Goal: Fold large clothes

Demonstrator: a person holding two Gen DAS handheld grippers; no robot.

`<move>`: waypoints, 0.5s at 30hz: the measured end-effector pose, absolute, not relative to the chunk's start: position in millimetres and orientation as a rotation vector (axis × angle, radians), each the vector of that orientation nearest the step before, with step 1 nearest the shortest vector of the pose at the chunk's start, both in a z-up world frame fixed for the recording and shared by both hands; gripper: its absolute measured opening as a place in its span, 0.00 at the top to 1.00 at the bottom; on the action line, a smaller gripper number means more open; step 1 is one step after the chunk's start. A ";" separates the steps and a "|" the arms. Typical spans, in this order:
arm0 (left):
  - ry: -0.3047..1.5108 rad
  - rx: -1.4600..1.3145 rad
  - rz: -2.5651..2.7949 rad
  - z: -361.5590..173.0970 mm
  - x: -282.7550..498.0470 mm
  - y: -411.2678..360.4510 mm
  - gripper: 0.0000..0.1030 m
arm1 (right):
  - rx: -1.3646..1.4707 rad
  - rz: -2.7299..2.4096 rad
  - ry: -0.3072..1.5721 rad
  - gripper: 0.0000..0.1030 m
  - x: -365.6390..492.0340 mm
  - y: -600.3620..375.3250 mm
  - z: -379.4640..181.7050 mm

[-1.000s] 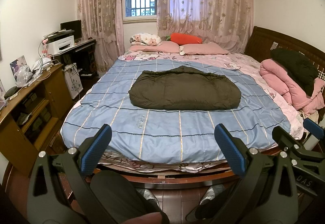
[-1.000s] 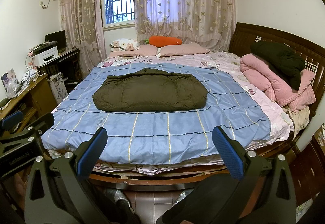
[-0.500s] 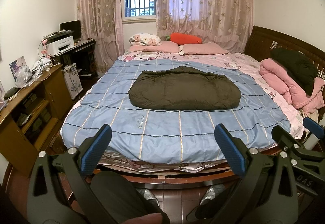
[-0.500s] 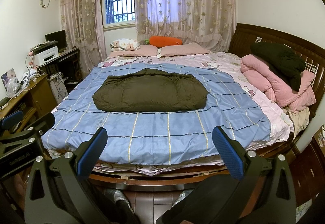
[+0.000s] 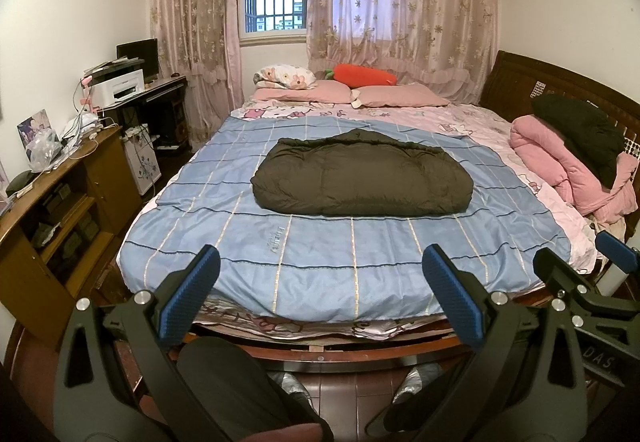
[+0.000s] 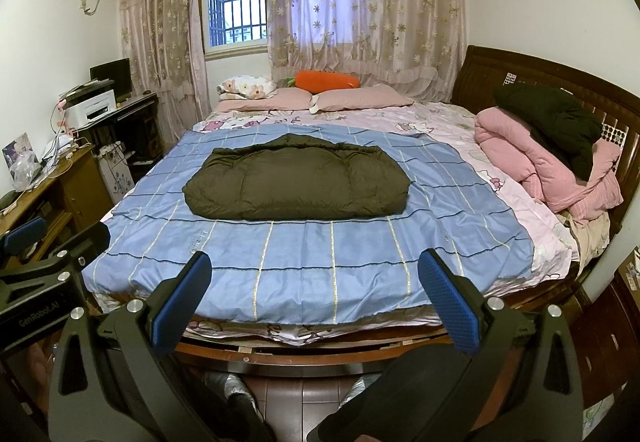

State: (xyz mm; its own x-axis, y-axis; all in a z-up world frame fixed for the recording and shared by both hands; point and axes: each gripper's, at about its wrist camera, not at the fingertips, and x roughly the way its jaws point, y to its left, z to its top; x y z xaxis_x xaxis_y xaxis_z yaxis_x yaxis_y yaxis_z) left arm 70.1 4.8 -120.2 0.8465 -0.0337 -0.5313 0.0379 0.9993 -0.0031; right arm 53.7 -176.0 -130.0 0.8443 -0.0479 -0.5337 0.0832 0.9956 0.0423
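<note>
a puffy, quilted dark olive down jacket [image 5: 360, 179] lies folded in a rounded oblong at the centre of the smooth blue checked bedspread [image 5: 328, 262]. the left gripper [image 5: 320, 294] and right gripper [image 6: 316, 294] are held level before the bed's foot, jaws wide, gripping nothing, well apart from the jacket.

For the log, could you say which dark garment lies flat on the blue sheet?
The olive padded coat mid-bed; the black garment is heaped on the pink quilt.
</note>
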 end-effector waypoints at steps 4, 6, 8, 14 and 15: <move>0.560 0.008 -0.038 -120.2 70.1 4.7 0.02 | 0.065 -0.069 0.561 0.01 53.3 -175.5 -130.1; 0.560 0.008 -0.038 -120.1 70.1 4.6 0.02 | 0.065 -0.069 0.562 0.01 53.8 -175.7 -129.9; 0.560 0.010 -0.038 -120.0 70.0 4.2 0.02 | 0.065 -0.069 0.562 0.01 53.2 -175.1 -130.2; 0.564 0.006 -0.044 -121.1 69.0 2.3 0.02 | 0.063 -0.068 0.563 0.01 53.2 -175.6 -130.5; 0.564 0.007 -0.045 -121.0 68.4 1.0 0.02 | 0.064 -0.068 0.564 0.01 53.3 -176.2 -130.2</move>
State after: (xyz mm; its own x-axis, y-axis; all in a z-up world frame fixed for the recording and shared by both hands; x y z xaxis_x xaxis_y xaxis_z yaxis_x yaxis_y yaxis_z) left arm 68.4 1.0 -121.0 0.8439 -0.0411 -0.5349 0.0449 0.9990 -0.0059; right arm 53.3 -176.2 -130.2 0.8431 -0.0467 -0.5357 0.0817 0.9958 0.0417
